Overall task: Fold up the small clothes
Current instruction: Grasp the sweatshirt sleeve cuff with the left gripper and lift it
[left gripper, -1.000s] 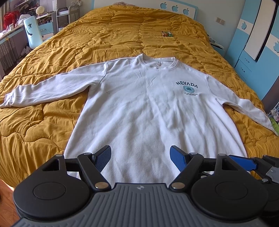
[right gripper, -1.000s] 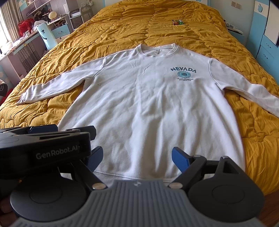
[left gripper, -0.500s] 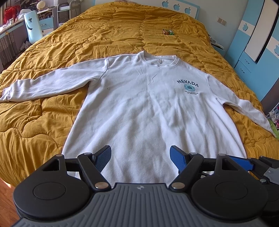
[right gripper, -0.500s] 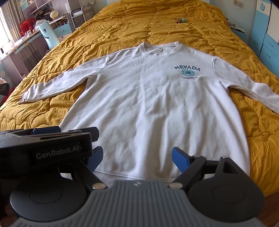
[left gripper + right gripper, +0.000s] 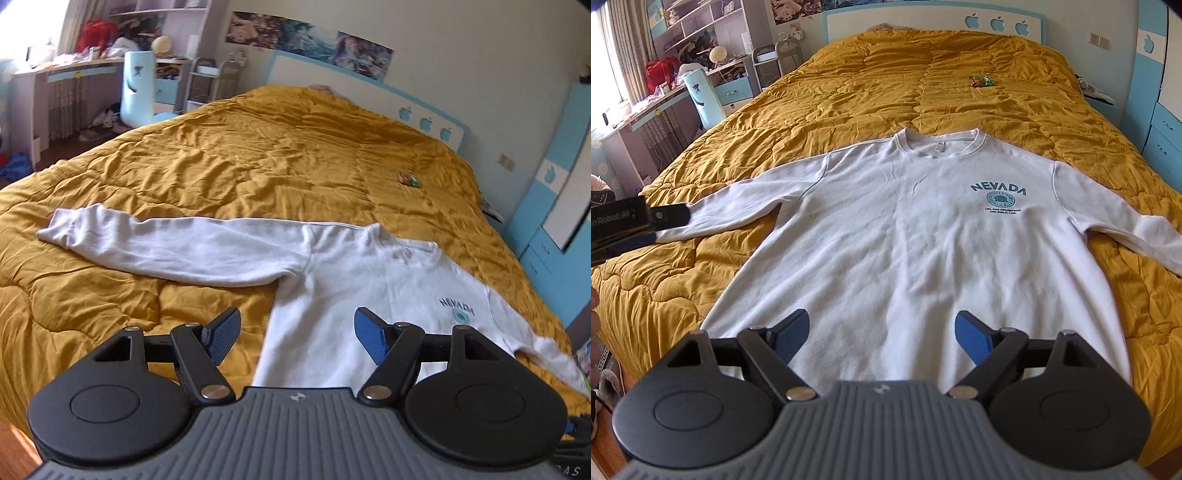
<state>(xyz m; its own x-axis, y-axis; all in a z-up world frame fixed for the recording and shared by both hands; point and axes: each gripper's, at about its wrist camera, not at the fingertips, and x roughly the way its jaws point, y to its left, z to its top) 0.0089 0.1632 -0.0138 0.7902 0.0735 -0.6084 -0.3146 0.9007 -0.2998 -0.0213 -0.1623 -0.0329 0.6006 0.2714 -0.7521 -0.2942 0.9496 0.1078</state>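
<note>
A mustard quilt [image 5: 871, 88] is covering the bed, and the white sweatshirt [image 5: 916, 251] is lying flat on it, sleeves spread. The left gripper [image 5: 297, 334], jaws just narrowing slightly, and right gripper [image 5: 881, 338] are both hanging released, empty.

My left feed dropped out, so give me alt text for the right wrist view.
A white sweatshirt lies flat, front up, sleeves spread, on a mustard quilt. The right gripper hovers over its hem, jaws open and empty. The left gripper is near the left-hand sleeve's cuff.
</note>
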